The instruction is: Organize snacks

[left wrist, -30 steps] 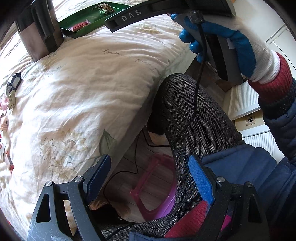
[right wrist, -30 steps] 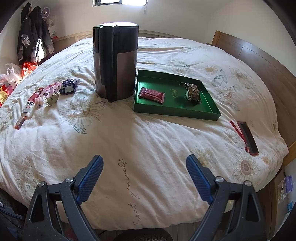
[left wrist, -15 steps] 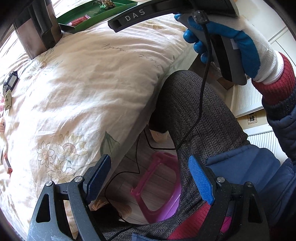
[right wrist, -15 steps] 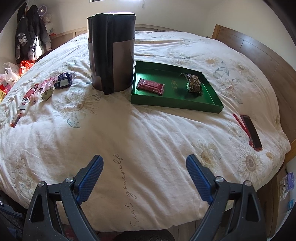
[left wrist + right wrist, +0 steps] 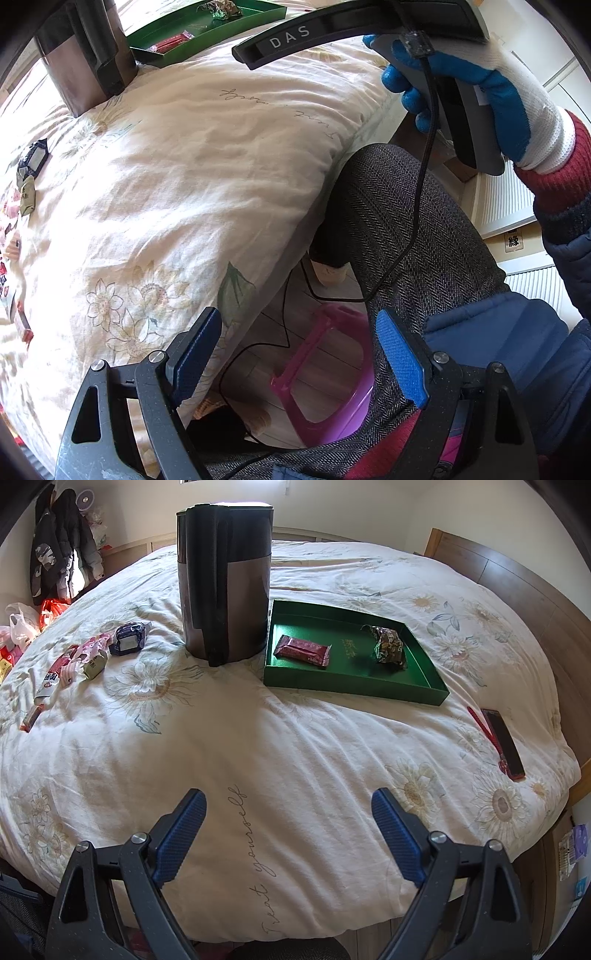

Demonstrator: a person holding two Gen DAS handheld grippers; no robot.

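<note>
Both hand-held grippers spread, nothing between the pads. Right hand-held gripper faces the bed; loose snacks lie far-left of it, green tray far-right with red bar lying crosswise. Left hand-held gripper points down off the bed edge, so right looks nearer.

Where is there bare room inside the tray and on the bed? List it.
In the green tray, the strip between the red packet and the dark foil packet is bare, as is the near right corner. The quilt is open between the kettle and the near edge. The left edge is crowded with loose snacks.
</note>
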